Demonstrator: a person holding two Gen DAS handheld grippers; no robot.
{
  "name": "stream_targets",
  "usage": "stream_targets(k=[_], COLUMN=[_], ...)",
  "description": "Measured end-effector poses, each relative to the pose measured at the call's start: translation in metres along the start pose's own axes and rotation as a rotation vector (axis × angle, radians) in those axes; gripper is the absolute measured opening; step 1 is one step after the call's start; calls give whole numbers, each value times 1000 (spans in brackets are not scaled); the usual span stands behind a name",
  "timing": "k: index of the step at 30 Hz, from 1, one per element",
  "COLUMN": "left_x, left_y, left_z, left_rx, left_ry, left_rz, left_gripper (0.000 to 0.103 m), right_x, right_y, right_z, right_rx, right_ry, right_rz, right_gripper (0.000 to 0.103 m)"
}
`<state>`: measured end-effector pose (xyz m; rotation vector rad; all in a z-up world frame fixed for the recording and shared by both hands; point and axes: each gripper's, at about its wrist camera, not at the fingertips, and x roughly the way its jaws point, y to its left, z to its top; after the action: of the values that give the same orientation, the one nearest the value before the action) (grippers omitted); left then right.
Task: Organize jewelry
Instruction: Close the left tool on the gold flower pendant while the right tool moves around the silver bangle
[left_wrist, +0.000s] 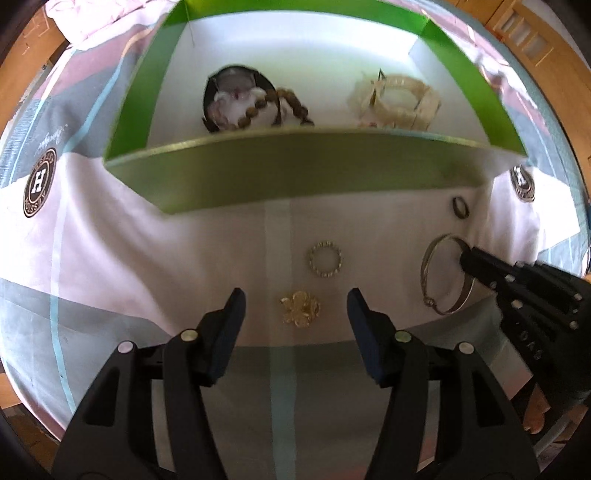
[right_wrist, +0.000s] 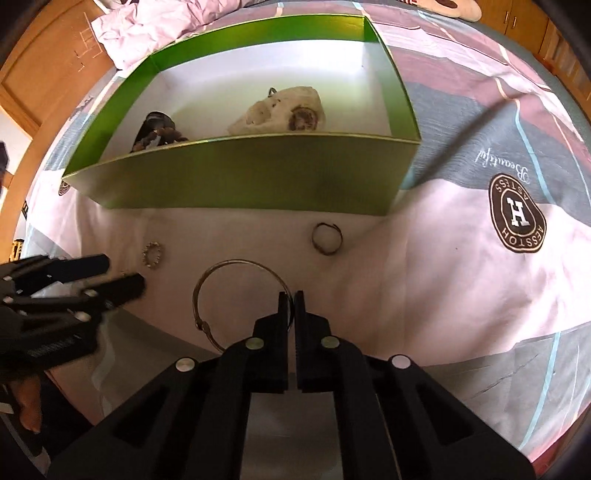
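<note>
**Right claw pinching the bangle, box waiting straight ahead**

You are holding the silver bangle (right_wrist: 242, 295) with your right gripper (right_wrist: 291, 301), whose fingers are pressed together on the wire at the hoop's lower right edge, near the centre of the right wrist view. The hoop is lying flat on the bedsheet (right_wrist: 461, 258), spreading up and to the left of the pinch, with its clasp sitting at the lower left of the loop. In the left wrist view the same gripper (left_wrist: 466, 256) is coming in from the right edge of the frame.

The move ahead is turning on one relation: the green box (right_wrist: 236, 173) is sitting directly above the bangle in the frame, its near wall standing between the hoop and the white floor where a beaded bracelet (right_wrist: 159, 134) and a pale bracelet (right_wrist: 280, 110) are already lying. You are probably needing to lift clear of that wall before carrying forward.

Your left gripper (left_wrist: 295, 308) is hanging spread wide, empty, with the gold flower brooch (left_wrist: 300, 308) lying between its fingertips at lower centre. A beaded ring (left_wrist: 325, 259) is lying just above it, and a dark ring (left_wrist: 460, 207) is sitting at right, close under the box wall.
</note>
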<state>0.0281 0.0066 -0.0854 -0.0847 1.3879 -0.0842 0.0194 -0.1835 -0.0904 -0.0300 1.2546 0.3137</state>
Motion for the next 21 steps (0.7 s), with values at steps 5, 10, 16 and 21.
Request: stream_targets(k=[5,10,16,21], left_x=[3,-5,-15,-17], left_y=[1,19,37,41], left_z=[-1,1,1,-4], left_rx=[-3,-53,-82,-70], left_ry=[2,-17,-35,-32], left_rz=[25,34,49,49], left_gripper=[45,27,29,40], right_x=[-4,-13,-8,1], right_y=[-3,-7,-20,-11], right_z=[-1,4,11,16], right_rx=[7,30,39,12], right_ry=[3,-24,4,6], right_rz=[16,8,1,-15], right_gripper=[15,18,18,18])
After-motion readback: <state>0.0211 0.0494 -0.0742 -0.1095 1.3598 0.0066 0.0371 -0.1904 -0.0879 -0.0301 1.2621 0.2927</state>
